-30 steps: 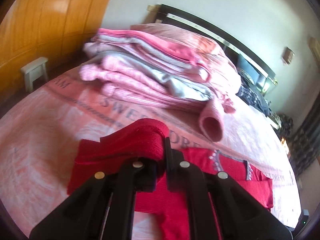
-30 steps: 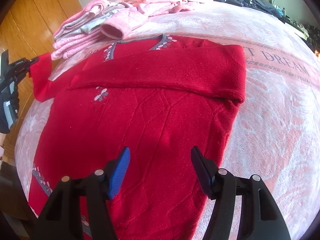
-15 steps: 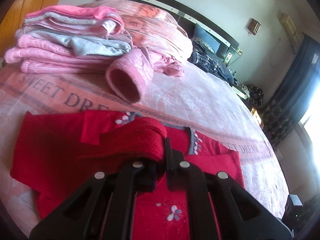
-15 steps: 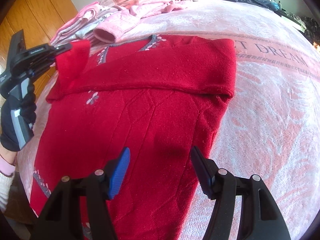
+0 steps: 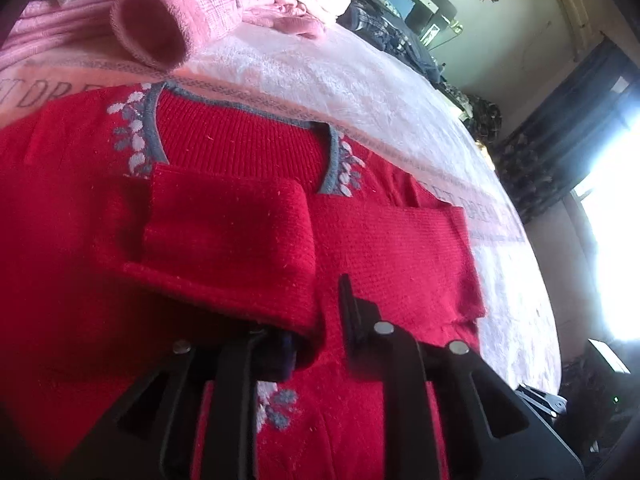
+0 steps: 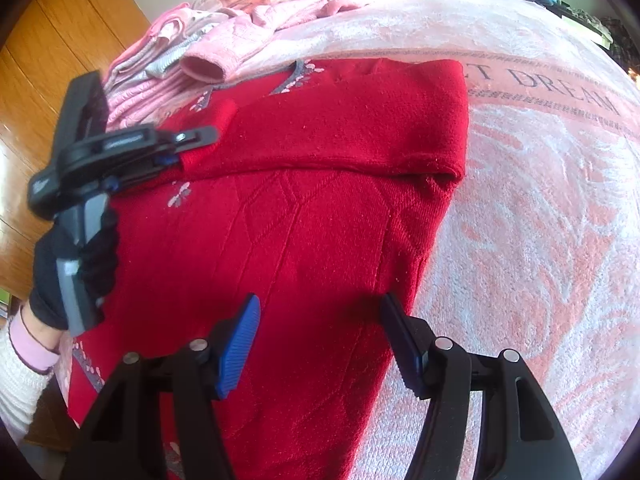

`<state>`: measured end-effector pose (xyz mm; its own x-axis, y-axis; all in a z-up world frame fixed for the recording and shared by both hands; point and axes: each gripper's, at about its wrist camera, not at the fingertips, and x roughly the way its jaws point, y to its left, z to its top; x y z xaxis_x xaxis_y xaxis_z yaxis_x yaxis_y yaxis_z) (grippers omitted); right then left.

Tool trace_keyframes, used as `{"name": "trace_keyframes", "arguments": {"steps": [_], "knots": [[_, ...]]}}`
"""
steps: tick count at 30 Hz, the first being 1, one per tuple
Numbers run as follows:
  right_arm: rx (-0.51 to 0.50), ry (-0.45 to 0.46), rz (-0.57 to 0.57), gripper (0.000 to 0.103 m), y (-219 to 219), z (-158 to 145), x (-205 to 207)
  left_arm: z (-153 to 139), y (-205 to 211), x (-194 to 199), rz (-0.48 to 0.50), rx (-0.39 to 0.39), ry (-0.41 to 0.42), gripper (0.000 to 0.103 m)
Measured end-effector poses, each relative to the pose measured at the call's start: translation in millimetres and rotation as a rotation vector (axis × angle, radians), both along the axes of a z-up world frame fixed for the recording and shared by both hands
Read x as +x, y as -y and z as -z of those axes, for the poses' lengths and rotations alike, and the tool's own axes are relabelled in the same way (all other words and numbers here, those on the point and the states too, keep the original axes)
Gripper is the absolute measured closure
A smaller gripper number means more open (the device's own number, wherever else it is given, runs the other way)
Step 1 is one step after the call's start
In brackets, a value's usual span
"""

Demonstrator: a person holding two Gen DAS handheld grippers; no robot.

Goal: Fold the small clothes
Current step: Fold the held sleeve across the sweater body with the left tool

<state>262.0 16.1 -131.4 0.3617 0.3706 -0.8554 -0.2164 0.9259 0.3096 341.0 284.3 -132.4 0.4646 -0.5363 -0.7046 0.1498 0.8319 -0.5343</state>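
The left gripper is clamped on the cuff of the red sweater's sleeve, now carried across onto the chest; half a second ago it hung over the sweater's edge. The right gripper hovers above the hem, jaws spread wide, holding nothing. The sweater lies flat on the pink blanket, its other sleeve already folded across. Just beyond the collar sits a stack of pink clothes, one cuff seemingly touching the neckline.
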Motion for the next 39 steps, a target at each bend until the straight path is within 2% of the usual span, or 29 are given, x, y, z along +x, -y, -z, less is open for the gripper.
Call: {"name": "trace_keyframes", "arguments": {"steps": [3,6,9,10,12,16,18,19,21,23,24,25,29,32,35,38,39], "knots": [[0.034,0.005,0.007,0.039,-1,-12,10,-10,-12,-26,0.076,-0.062,-0.006,0.072],[0.064,0.01,-0.015,0.039,-19,-29,27,-19,-36,-52,0.095,-0.03,0.012,0.071],[0.064,0.007,-0.052,0.039,-55,-40,49,-29,-81,-62,-0.017,0.086,0.066,0.068],[0.067,-0.002,-0.061,0.039,-69,-41,58,-31,-100,-59,-0.089,0.159,0.077,0.067],[0.107,-0.045,-0.094,0.039,-99,-40,77,-30,-129,-48,-0.185,0.242,0.063,0.067],[0.075,-0.099,-0.106,0.039,-150,-27,104,-11,-164,-26,-0.27,0.271,-0.008,0.065],[0.041,-0.138,-0.093,0.039,-164,-15,115,6,-178,-16,-0.279,0.249,-0.064,0.065],[0.033,-0.159,-0.083,0.044,-169,-9,118,10,-184,-17,-0.281,0.232,-0.075,0.065],[0.028,-0.187,-0.075,0.058,-175,3,122,13,-186,-19,-0.285,0.204,-0.066,0.065],[0.008,-0.162,-0.085,0.074,-178,3,121,12,-186,-19,-0.277,0.208,-0.056,0.065],[0.01,-0.151,-0.095,0.088,-178,1,119,10,-184,-21,-0.275,0.213,-0.052,0.065],[0.023,-0.146,-0.1,0.094,-176,-1,118,8,-184,-22,-0.277,0.222,-0.047,0.065],[0.051,-0.075,-0.103,0.095,-154,-26,114,-15,-180,-36,-0.292,0.205,0.001,0.065],[0.004,-0.028,-0.08,0.095,-131,-39,114,-29,-166,-31,-0.27,0.236,0.046,0.065],[-0.101,-0.04,-0.037,0.095,-114,-25,119,-24,-149,-19,-0.239,0.278,0.033,0.065],[-0.101,-0.086,-0.021,0.094,-102,-2,123,-8,-142,-10,-0.25,0.281,-0.012,0.065],[-0.107,-0.086,-0.024,0.091,-101,2,123,0,-140,-7,-0.258,0.278,-0.034,0.065]]}}
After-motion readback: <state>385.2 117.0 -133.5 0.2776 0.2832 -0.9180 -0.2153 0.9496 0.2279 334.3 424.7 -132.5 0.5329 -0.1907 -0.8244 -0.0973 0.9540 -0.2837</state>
